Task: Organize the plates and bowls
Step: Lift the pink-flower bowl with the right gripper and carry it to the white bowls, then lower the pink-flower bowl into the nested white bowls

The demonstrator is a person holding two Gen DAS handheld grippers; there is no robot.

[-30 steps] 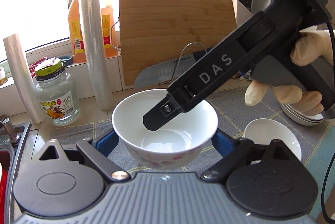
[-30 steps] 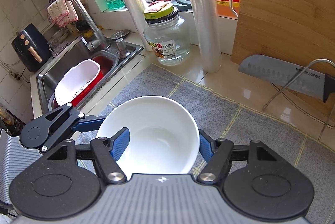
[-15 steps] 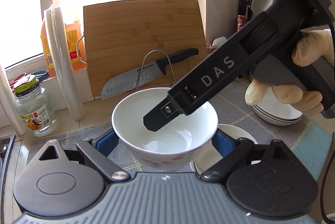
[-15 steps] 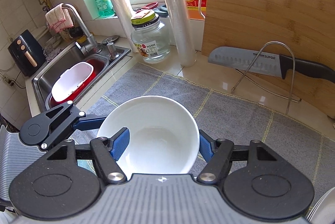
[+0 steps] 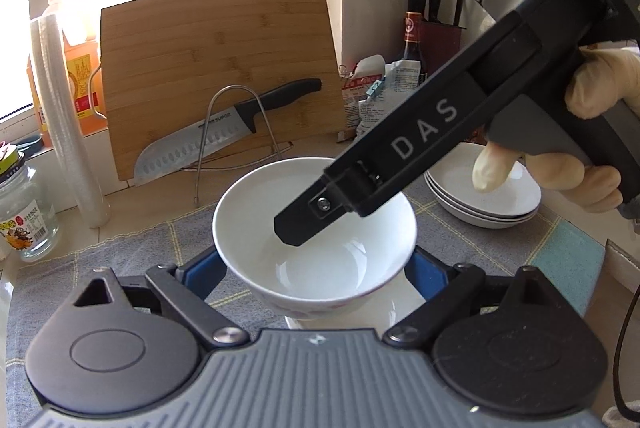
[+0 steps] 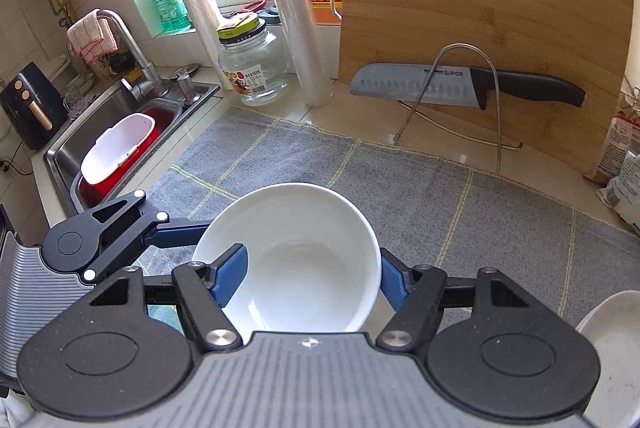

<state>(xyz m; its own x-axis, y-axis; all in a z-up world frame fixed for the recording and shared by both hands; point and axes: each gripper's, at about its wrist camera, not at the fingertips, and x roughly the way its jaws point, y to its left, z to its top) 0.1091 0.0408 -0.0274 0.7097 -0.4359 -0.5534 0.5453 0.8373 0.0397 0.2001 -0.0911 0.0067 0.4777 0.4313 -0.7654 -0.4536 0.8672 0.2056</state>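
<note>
- Left wrist view only: a stack of white plates [image 5: 486, 196] lies ahead and to the right of the left gripper [image 5: 316, 268], beyond the gloved hand [image 5: 576, 132] on the right gripper's handle; a bottle and knife handles stand against the wall behind it.
- Right wrist view only: a sink [image 6: 120, 116] with a red and white basin lies ahead-left of the right gripper [image 6: 304, 276], with a faucet, soap bottle and glass jar [image 6: 252, 64] further off.
- Both views show the knife [image 6: 460, 84] on its wire stand before the bamboo cutting board [image 6: 480, 28].
- The white bowl [image 6: 292, 260] sits between both pairs of blue pads, over the grey mat [image 6: 360, 180].
- Right gripper: clamped on the bowl, one pad inside the rim, one outside; it slants steeply down into the bowl.
- Left gripper: jaws wide either side of the bowl's outer wall; contact cannot be judged.
- A white dish [image 5: 396, 312] lies directly beneath the bowl.
</note>
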